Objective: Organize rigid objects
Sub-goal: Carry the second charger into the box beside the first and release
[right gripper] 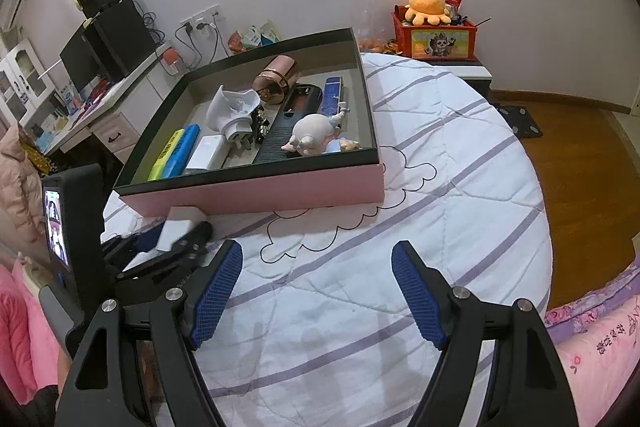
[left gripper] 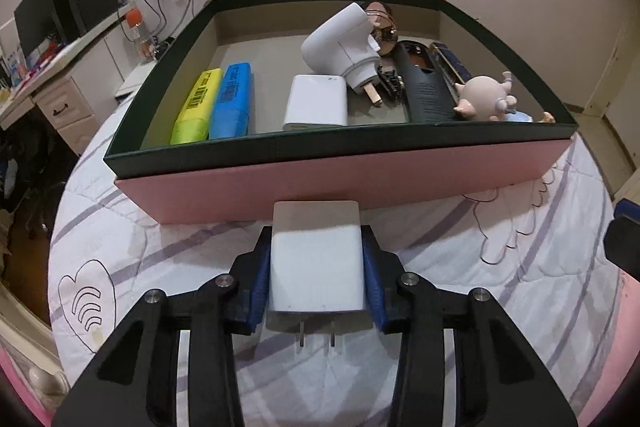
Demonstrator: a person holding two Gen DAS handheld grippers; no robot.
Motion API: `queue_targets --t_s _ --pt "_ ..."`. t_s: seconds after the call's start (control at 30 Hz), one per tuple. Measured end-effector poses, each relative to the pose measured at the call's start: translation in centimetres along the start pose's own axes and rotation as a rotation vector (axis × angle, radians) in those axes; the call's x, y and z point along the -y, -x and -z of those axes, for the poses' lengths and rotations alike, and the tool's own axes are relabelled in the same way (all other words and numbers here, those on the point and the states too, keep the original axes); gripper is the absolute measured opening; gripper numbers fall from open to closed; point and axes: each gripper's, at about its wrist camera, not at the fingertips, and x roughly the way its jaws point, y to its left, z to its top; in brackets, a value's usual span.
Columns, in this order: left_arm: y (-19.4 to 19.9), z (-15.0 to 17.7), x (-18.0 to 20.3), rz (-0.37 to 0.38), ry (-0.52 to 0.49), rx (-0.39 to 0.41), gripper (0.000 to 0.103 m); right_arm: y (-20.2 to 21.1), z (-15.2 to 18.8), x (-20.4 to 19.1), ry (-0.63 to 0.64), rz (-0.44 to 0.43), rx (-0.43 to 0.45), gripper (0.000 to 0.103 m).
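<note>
L gripper (left gripper: 318, 263) clamps a white rectangular two-prong charger block (left gripper: 316, 267), held just outside the near wall of the pink, dark-rimmed cardboard box (left gripper: 340, 183), at its 6 o'clock. R gripper (right gripper: 318, 291) is wide apart, holding nothing, over the white striped quilt (right gripper: 440, 187). Est. near done: box already has yellow highlighter (left gripper: 197, 107), blue highlighter (left gripper: 232, 101), second white charger (left gripper: 316, 103) etc.; the held block is not yet in.

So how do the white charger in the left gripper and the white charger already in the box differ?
The held charger is clamped in the left gripper, outside the box; the boxed charger lies loose beside the blue highlighter. The held one shows two prongs; the boxed one shows none. Both are white, rounded blocks.
</note>
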Motion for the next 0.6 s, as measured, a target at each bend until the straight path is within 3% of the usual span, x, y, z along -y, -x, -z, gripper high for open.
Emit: queue_targets --t_s 0.17,0.6 --pt "1.2 0.7 -0.5 0.032 0.000 -0.008 0.040 0.3 -0.1 -0.2 0.007 -0.001 0.008 0.079" --pt "6.6 0.1 -2.5 -0.006 0.008 0.053 0.040 0.7 -0.2 -1.4 0.026 -0.016 0.021 0.079"
